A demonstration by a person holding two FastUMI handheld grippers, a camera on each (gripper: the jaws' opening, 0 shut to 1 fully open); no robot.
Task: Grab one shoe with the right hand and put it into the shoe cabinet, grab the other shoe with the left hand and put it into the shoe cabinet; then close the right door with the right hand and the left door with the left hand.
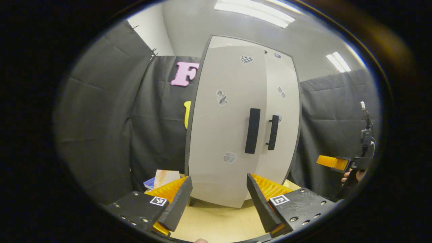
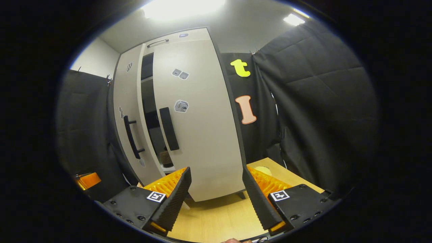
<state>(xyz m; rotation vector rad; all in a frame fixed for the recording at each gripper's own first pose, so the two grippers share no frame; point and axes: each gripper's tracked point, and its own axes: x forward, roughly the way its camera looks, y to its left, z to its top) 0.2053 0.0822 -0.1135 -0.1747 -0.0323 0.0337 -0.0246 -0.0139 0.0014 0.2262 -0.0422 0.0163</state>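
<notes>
My left tongs [image 1: 219,199] stand wide apart with nothing between them, aimed at the shoe cabinet [image 1: 236,135], which stands on the pale wooden surface [image 1: 216,222]. In the left gripper view the left door [image 1: 222,128] faces me, its flat dark handle [image 1: 252,131] upright near its inner edge. Beside it the right door [image 1: 281,121] carries a dark bar handle [image 1: 273,132]. Small stickers dot both doors, one checkered near the top [image 1: 246,59]; I cannot read any writing on them. Behind the left finger a few flat books or cards [image 1: 162,179] lie on the surface by the cabinet's foot. Off to the right edge I see my right tongs [image 1: 332,162], with a hand [image 1: 352,176] gripping the holder behind them.

My right tongs [image 2: 216,197] also gape wide and hold nothing. In the right gripper view the right door fills the middle, and its flat handle [image 2: 169,128] is upright. The left door [image 2: 130,125] stands ajar, leaving a dark gap [image 2: 150,114] through which shelves show. Low in that gap sits something brownish [image 2: 166,158], perhaps a shoe, though I cannot tell for sure. The square markers on my tongs' bodies [image 2: 155,196] carry a pattern, not words. My left tongs [image 2: 88,180] peek in at the lower left.
</notes>
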